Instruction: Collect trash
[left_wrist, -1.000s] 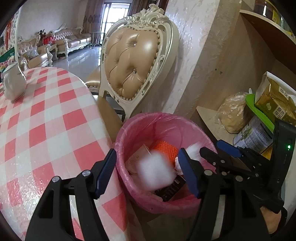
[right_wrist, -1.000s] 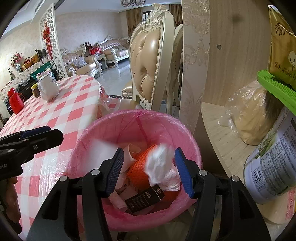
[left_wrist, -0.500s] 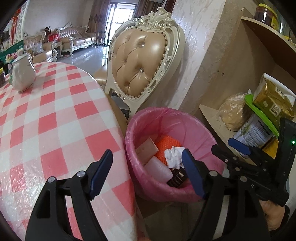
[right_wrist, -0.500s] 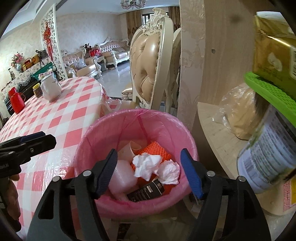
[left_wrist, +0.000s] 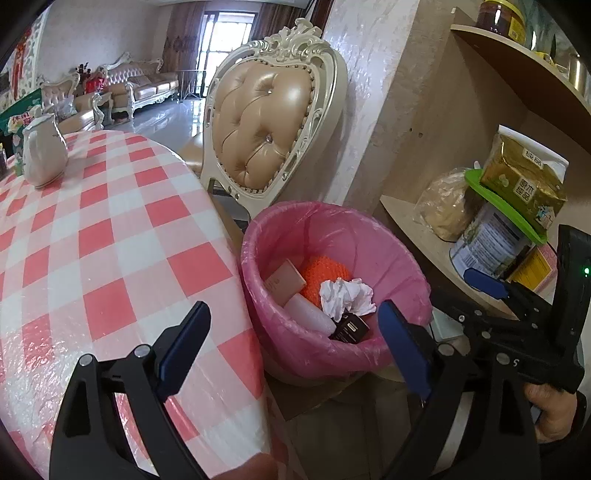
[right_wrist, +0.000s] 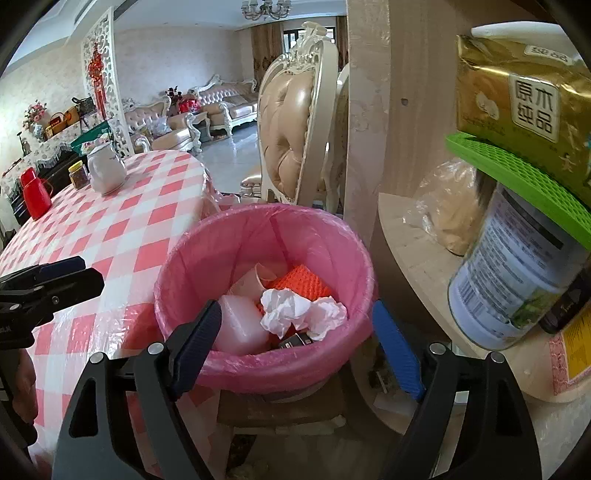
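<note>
A bin with a pink liner (left_wrist: 332, 216) (right_wrist: 266, 219) stands between the table and the shelf. Inside it lie crumpled white tissues (left_wrist: 345, 295) (right_wrist: 282, 308), an orange mesh piece (left_wrist: 325, 271) (right_wrist: 301, 282), a pale box (left_wrist: 286, 278) and a small black box (left_wrist: 349, 326). My left gripper (left_wrist: 291, 314) hovers at the bin's near left side, its jaws opening with nothing between them. My right gripper (right_wrist: 295, 310) hangs just in front of the bin's near rim, jaws also opening and empty. Each gripper shows at the edge of the other's view.
A round table with a red-and-white check cloth (left_wrist: 110, 240) is left of the bin, bearing a white jug (left_wrist: 42, 155) and a red flask (right_wrist: 35, 195). A padded chair (left_wrist: 266, 129) stands behind. A wooden shelf (right_wrist: 417, 254) on the right holds a can, bags and packets.
Both grippers have drawn back from the bin and their jaws have widened. The white tissues seen between the jaws a second ago now lie in the bin.
</note>
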